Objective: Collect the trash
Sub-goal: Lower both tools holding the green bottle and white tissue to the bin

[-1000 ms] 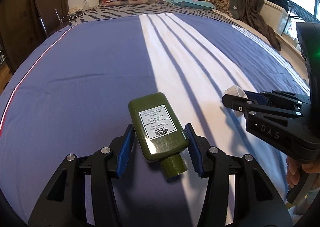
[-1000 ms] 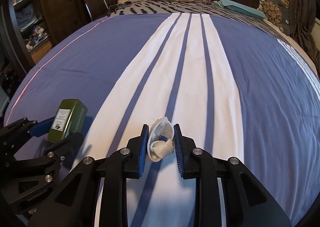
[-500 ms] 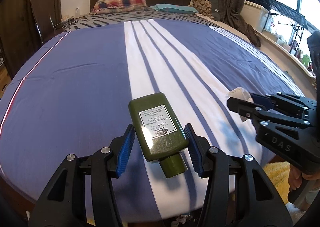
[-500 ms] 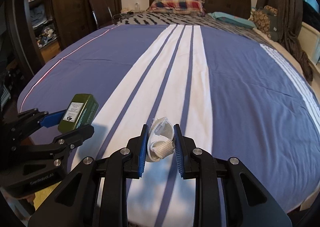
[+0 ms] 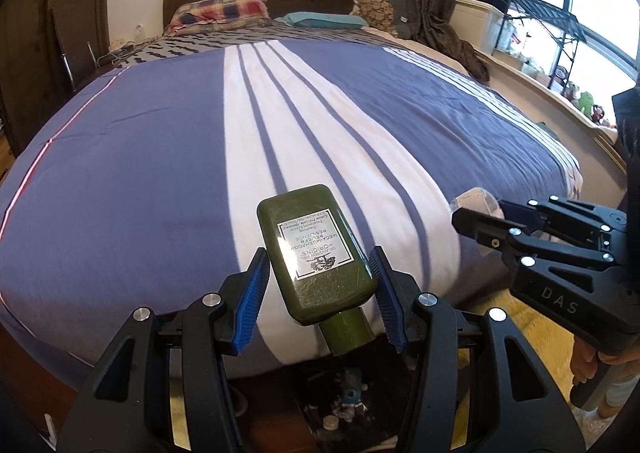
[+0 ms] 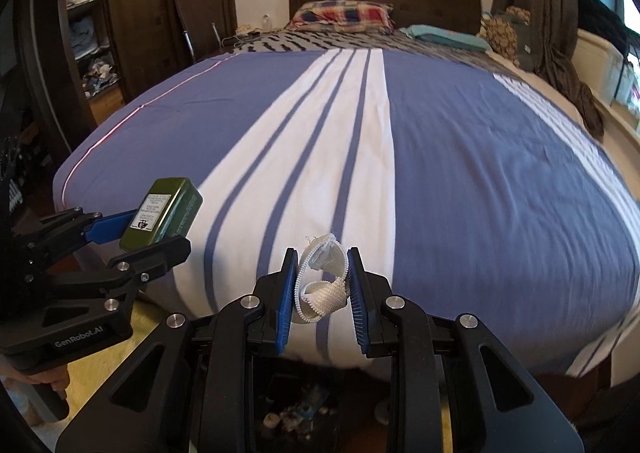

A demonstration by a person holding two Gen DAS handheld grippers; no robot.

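My left gripper (image 5: 316, 295) is shut on a dark green bottle (image 5: 314, 253) with a white label, its cap toward the camera. The same green bottle (image 6: 162, 213) appears at the left of the right wrist view, held off the foot of the bed. A crumpled white mask-like wad (image 6: 322, 281) sits pinched between the blue pads of my right gripper (image 6: 322, 297), which is shut on it. That white wad (image 5: 478, 203) and the right gripper (image 5: 480, 223) also show at the right of the left wrist view. Both grippers hover past the foot edge of the bed.
A bed with a blue and white striped cover (image 6: 460, 173) fills the view ahead, with pillows (image 6: 340, 15) at the headboard. A dark bin or box with small items (image 6: 300, 409) lies on the floor below. A yellow rug (image 5: 500, 317) is underfoot. A wardrobe (image 6: 88, 33) stands at the left.
Both grippers have drawn back from over the bed to past its foot edge, each keeping its load. The floor and the dark bin have come into view below.
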